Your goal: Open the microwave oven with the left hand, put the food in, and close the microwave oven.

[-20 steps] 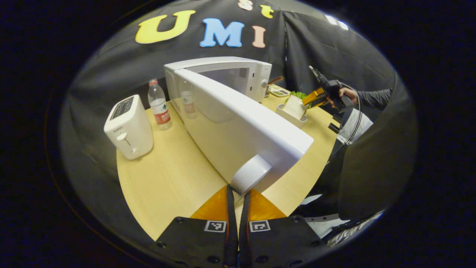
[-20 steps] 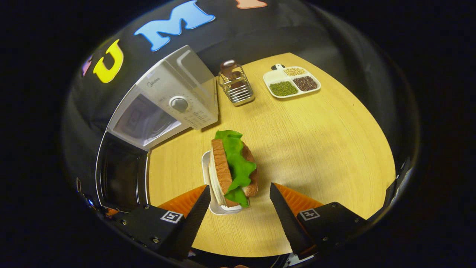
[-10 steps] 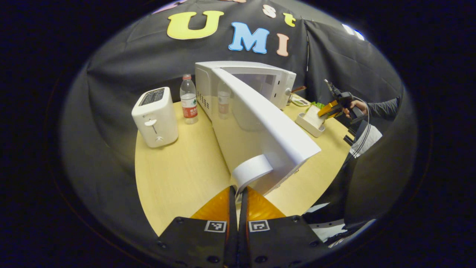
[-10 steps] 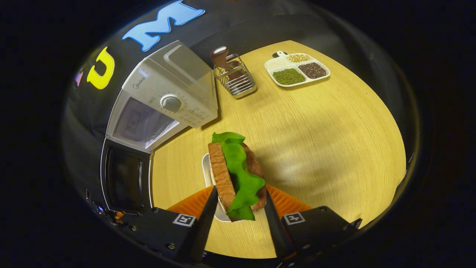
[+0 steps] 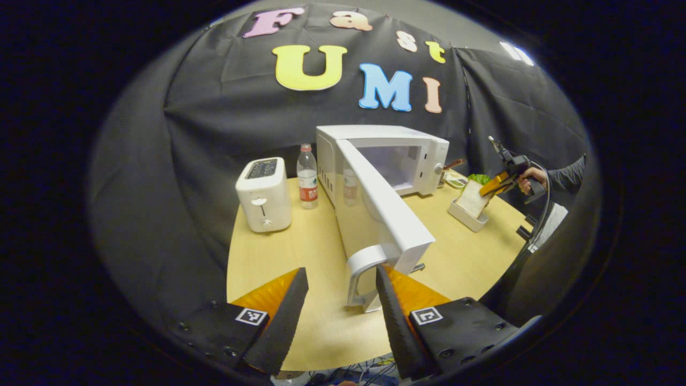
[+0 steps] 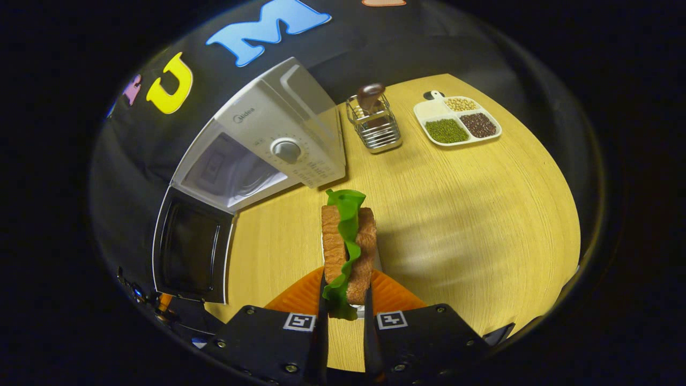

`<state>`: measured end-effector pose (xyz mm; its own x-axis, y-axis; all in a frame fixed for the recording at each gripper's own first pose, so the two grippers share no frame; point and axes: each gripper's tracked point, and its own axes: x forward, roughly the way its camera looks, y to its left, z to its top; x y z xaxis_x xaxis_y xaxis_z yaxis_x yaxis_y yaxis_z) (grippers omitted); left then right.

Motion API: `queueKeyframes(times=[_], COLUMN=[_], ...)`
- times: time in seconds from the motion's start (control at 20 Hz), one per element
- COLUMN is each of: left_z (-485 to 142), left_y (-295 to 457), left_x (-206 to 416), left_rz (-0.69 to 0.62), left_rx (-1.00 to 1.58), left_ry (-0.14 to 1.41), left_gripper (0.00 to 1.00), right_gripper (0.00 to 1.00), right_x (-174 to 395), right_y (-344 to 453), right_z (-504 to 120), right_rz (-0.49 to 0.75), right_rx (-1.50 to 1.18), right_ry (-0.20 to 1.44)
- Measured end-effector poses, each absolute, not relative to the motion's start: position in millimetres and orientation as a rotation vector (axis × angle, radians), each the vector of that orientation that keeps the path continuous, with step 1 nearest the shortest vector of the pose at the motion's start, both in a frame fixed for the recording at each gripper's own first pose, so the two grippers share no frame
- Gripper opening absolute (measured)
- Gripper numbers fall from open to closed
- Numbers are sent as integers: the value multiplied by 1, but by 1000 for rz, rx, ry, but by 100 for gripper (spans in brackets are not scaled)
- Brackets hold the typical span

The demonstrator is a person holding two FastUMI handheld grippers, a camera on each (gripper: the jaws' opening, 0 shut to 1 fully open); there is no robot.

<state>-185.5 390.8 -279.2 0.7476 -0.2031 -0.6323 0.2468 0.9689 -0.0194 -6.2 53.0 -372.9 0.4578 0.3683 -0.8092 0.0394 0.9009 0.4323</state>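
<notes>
The right tongs [image 6: 343, 316] pinch the sandwich [image 6: 347, 252] on both sides; it stands on edge, its long side pointing away toward the boxy white microwave [image 6: 268, 153]. The left tongs [image 5: 338, 305] are spread wide by the open door's curved handle [image 5: 362, 273], above the smooth wooden counter [image 5: 278, 252].

On the table [image 5: 268, 257], the toaster [image 5: 263, 194] stands left of the bottle [image 5: 307, 177], the microwave [image 5: 399, 161] right of it.

recording booth | black cloth wall [image 5: 214, 134] | kitchen appliances on table [image 5: 257, 257]
</notes>
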Motion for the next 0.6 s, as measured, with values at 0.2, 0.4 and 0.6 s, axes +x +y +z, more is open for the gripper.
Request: queueKeyframes(times=[0.2, 0.4, 0.6], left_z=[-210, -129, -81], left_y=[383, 332, 274], left_x=[-187, -173, -151], left_rz=[-46, 43, 24], left_rx=[119, 141, 109], left_ry=[489, 282, 153], left_gripper=[88, 89, 95], right_gripper=[27, 27, 27], right_x=[-2, -2, 12], right_y=[74, 106, 149], right_z=[-333, -298, -265], right_rz=[262, 315, 361], right_rx=[442, 507, 667], right_ry=[1001, 922, 827])
